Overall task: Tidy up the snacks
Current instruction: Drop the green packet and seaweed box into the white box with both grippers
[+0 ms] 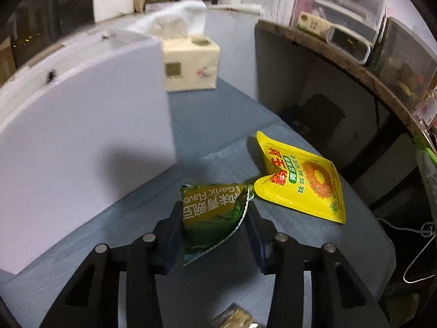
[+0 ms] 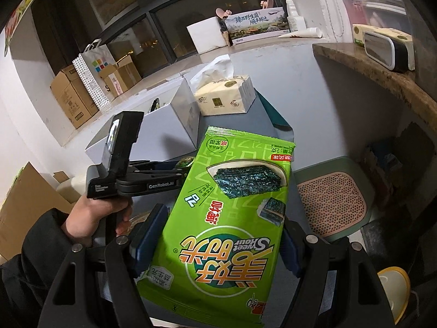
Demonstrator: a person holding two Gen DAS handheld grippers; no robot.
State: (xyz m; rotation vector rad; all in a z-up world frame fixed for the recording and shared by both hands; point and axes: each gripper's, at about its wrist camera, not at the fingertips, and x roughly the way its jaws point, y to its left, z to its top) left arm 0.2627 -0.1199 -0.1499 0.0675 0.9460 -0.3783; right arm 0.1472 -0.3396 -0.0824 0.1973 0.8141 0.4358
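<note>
A small green garlic-flavour packet (image 1: 215, 213), crumpled, sits pinched between the left tool's pads above the tabletop (image 1: 218, 142). Just beside it a yellow pouch (image 1: 303, 177) lies flat. A large bright-green seaweed bag (image 2: 232, 207) is held up, tilted.

Looks like someone's lived-in home at night: dark windows (image 2: 153, 41) well beyond the right claw, cardboard boxes (image 2: 73, 95) stacked off to its left, a tissue box (image 2: 224, 95) straight ahead, and a cluttered wooden shelf (image 2: 382, 73) up to its right.
</note>
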